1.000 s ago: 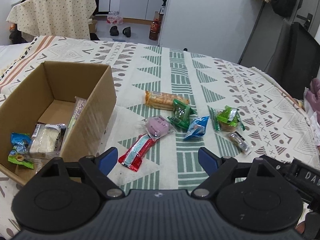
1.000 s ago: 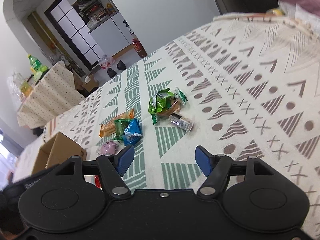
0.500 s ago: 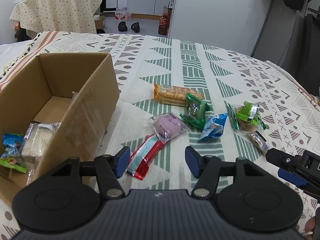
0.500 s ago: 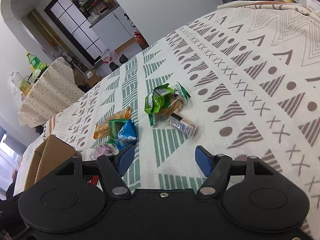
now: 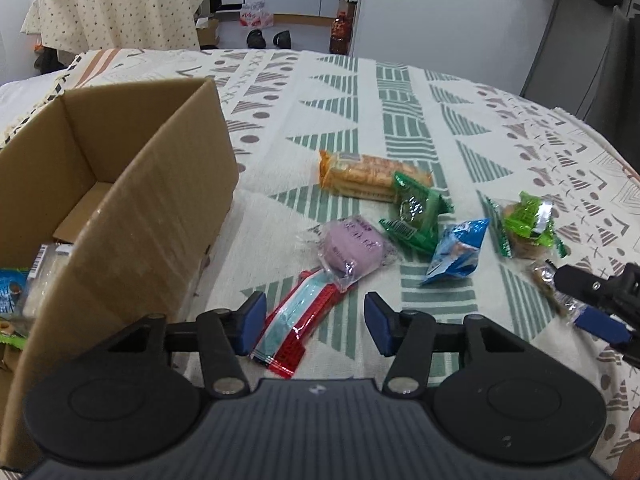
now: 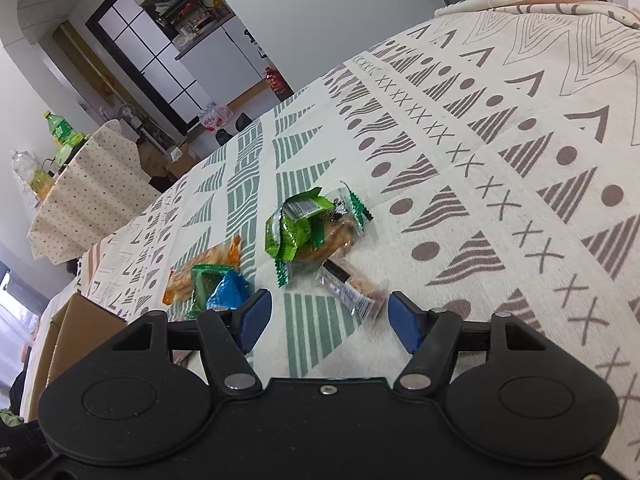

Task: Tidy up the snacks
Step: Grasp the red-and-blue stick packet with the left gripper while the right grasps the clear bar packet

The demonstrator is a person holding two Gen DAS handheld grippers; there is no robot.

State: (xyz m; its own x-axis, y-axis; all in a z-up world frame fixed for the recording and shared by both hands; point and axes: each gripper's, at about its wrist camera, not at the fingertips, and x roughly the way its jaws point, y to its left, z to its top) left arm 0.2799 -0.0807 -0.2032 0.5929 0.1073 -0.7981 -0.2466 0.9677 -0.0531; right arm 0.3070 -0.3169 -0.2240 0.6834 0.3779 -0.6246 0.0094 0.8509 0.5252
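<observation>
Loose snacks lie on the patterned tablecloth: a red and teal packet (image 5: 298, 326), a purple bun (image 5: 352, 250), an orange cracker pack (image 5: 364, 174), a dark green packet (image 5: 416, 210), a blue packet (image 5: 456, 254) and a bright green packet (image 5: 526, 224). My left gripper (image 5: 314, 326) stands open with the red packet's near end between its fingers. A small clear bar (image 6: 352, 286) lies just ahead of my open right gripper (image 6: 330, 318), beside the bright green packet (image 6: 308, 228). The right gripper (image 5: 596, 304) also shows at the right edge of the left wrist view.
A cardboard box (image 5: 132, 200) stands open at the left, holding several packets (image 5: 12, 292) in its near corner. Beyond the table are a cloth-draped side table (image 5: 116, 4), shoes and bottles on the floor, and a dark chair (image 5: 624, 72) at the right.
My left gripper moved forward and narrowed until the red packet lies between its fingers. My right gripper advanced toward the small clear bar. No snack has moved.
</observation>
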